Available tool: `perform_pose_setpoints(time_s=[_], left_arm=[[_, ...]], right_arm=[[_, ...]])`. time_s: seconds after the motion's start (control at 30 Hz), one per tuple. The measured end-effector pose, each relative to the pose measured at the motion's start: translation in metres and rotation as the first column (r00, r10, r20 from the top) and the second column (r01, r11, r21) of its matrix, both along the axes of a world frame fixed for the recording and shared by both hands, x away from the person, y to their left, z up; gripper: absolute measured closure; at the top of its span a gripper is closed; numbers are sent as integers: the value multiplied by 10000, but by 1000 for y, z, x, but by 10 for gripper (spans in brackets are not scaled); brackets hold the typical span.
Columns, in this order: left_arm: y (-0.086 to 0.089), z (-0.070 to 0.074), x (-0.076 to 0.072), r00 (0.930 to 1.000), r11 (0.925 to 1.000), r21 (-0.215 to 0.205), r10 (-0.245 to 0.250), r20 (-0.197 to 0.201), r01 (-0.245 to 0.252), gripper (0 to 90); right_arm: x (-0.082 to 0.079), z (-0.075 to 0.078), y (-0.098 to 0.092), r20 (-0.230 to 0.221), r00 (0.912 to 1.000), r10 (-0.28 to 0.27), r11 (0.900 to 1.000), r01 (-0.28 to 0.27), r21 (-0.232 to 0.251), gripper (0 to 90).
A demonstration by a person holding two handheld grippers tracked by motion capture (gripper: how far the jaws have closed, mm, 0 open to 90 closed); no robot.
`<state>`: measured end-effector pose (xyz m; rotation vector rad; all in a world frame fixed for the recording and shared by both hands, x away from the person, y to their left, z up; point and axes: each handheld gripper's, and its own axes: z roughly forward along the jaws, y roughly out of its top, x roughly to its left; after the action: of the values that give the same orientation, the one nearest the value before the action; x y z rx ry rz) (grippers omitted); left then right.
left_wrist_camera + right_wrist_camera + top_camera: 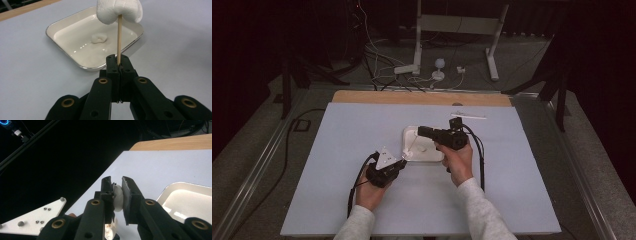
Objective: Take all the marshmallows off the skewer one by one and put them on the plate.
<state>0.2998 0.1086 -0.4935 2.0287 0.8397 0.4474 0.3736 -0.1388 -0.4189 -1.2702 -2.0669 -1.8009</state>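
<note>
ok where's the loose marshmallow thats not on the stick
In the left gripper view it lies inside the white tray, mid-floor: the loose marshmallow.

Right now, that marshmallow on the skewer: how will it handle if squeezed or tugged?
The marshmallow looks soft, so it probably squashes under the right hand-held gripper. Likely very light. The skewer, clamped in the left hand-held gripper, is thin and may flex or snap sideways.

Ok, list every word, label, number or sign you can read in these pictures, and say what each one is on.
None: no readable text stands on anything here.
The white tray, the marshmallow on the wooden stick, the left gripper and the right gripper carry no lettering.
The grey plate bears only screws.
The gear on the floor behind the table is too small to read.
</note>
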Motion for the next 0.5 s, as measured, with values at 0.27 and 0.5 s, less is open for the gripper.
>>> perform_pose_setpoints(time_s=[0.27,0.5], left_arm=[[-1,-1,-1,9998,9991,414,47,212,-55,900],[1,-2,-1,9995,9983,577,81,293,-97,900]], right_arm=[[0,0,-1,98,9998,-192,9998,192,-81,835],[0,0,-3,242,9990,-379,9993,381,-62,845]])
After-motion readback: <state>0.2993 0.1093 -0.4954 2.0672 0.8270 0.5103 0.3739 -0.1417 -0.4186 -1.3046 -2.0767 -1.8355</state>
